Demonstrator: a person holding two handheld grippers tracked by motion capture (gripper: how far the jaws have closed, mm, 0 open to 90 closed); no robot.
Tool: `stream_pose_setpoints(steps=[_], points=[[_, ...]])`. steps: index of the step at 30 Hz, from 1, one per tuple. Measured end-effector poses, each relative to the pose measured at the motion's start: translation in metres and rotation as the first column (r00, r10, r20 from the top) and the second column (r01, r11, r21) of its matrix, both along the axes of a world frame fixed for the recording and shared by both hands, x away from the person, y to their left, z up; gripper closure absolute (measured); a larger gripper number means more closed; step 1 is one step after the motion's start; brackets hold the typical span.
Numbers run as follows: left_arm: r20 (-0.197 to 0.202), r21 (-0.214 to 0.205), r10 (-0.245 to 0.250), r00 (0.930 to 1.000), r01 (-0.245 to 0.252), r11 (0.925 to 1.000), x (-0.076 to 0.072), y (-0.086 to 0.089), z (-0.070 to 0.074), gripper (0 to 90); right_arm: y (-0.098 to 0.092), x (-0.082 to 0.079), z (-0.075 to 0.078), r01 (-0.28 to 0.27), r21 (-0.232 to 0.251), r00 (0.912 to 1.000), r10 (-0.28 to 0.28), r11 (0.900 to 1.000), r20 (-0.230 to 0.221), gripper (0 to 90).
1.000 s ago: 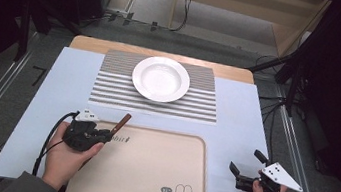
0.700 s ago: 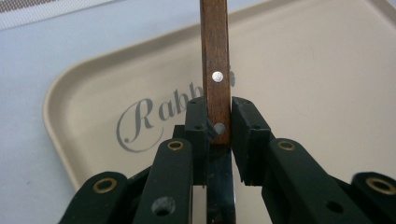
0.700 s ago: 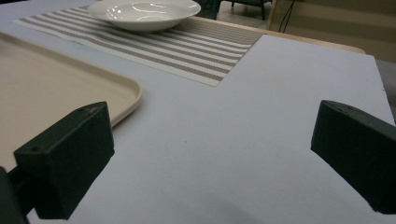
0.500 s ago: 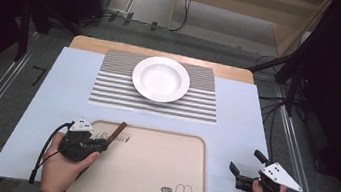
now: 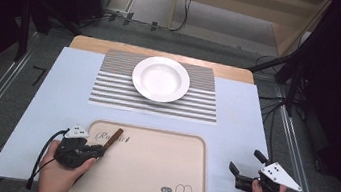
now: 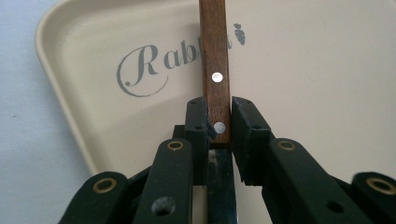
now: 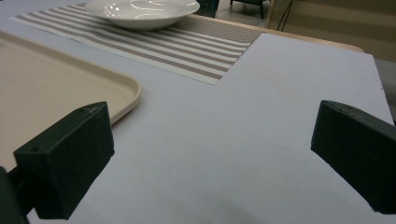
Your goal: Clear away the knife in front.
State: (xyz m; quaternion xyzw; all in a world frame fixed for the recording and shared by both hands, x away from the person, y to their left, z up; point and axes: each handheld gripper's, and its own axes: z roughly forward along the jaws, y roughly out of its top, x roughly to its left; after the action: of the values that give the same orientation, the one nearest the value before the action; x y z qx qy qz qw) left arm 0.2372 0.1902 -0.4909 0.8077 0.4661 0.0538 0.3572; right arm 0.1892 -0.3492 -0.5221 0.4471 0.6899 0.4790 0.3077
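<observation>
Pale blue table sheet [image 5: 45,109] carries a brown-striped placemat [image 5: 108,92] with a round white bowl [image 5: 161,78], and nearer me a beige plastic tray [image 5: 147,173] printed "Rabbit". My left gripper [image 5: 98,152] is clamped on a wooden-handled, riveted utensil [image 6: 214,56] over the tray's near-left corner; my right gripper [image 5: 248,168] rests spread wide, holding nothing. Risk, I judge: the narrow grip at the handle's base lets it pivot or slip.

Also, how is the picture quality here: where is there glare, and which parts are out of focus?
High view: the room around the table is very dark, and the white plate is bright. Left gripper view: the wooden handle and the tray lettering are sharp; the nearest claw parts are soft. Right gripper view: glare streaks on the plate, and both jaws blurred.
</observation>
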Motion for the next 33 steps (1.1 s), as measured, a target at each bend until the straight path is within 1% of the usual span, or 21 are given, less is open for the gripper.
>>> stream_pose_setpoints(steps=[5,9,10,12,15,16,17,18,20,22,24,28,29,33], points=[[0.003,0.002,0.018,0.9998,-0.018,0.9998,-0.001,0.001,-0.003,76.9,0.000,0.000,0.000,0.000,-0.001,1.0000,0.000,1.0000,0.000,0.0],[0.008,0.002,0.022,0.9997,-0.022,0.9998,-0.001,0.002,-0.004,76.0,0.000,0.000,0.000,-0.001,-0.001,1.0000,0.001,1.0000,0.000,0.0],[0.016,0.012,0.026,0.9995,-0.026,0.9996,-0.001,0.002,-0.003,74.8,0.000,0.000,0.000,-0.001,-0.001,1.0000,0.001,1.0000,0.001,0.0],[0.028,0.022,0.041,0.9988,-0.042,0.9989,0.000,0.002,-0.002,67.7,0.000,0.000,0.000,-0.001,0.000,1.0000,0.001,1.0000,0.001,0.0],[0.051,-0.004,0.039,0.9979,-0.039,0.9992,0.001,0.004,0.003,66.8,0.000,0.000,0.000,-0.001,0.000,1.0000,0.001,1.0000,0.001,0.0],[0.056,-0.010,0.036,0.9978,-0.036,0.9993,0.001,0.005,0.005,68.7,0.000,0.000,0.000,-0.001,0.000,1.0000,0.001,1.0000,0.000,0.0],[0.069,-0.028,0.032,0.9971,-0.030,0.9991,0.001,0.004,0.007,71.3,0.000,0.000,0.000,-0.001,0.000,1.0000,0.001,1.0000,0.000,0.0],[0.075,-0.035,0.020,0.9970,-0.017,0.9992,0.001,0.004,0.008,74.7,0.000,0.000,0.000,0.000,-0.001,1.0000,0.000,1.0000,0.000,0.0],[0.086,-0.035,-0.001,0.9963,0.004,0.9994,0.001,0.002,0.010,83.1,0.000,0.000,0.000,0.000,-0.001,1.0000,0.000,1.0000,0.000,0.0],[0.088,-0.032,-0.023,0.9959,0.026,0.9991,0.002,0.000,0.012,89.6,0.000,0.000,0.000,0.000,-0.002,1.0000,0.000,1.0000,-0.001,0.0],[0.091,-0.026,-0.036,0.9952,0.039,0.9989,0.003,-0.004,0.012,89.9,0.000,0.000,0.000,0.000,-0.002,1.0000,0.000,1.0000,0.000,0.0],[0.082,-0.016,-0.069,0.9943,0.070,0.9974,0.006,-0.012,0.010,90.0,0.000,0.000,0.000,0.000,-0.002,1.0000,0.000,1.0000,0.000,0.0],[0.078,-0.005,-0.079,0.9938,0.080,0.9968,0.007,-0.014,0.009,90.0,0.000,0.000,0.000,0.000,-0.002,1.0000,0.000,1.0000,0.000,0.0],[0.066,0.011,-0.088,0.9940,0.087,0.9961,0.009,-0.018,0.004,90.0,0.000,0.000,0.000,0.000,-0.001,1.0000,0.000,1.0000,0.000,0.0]])
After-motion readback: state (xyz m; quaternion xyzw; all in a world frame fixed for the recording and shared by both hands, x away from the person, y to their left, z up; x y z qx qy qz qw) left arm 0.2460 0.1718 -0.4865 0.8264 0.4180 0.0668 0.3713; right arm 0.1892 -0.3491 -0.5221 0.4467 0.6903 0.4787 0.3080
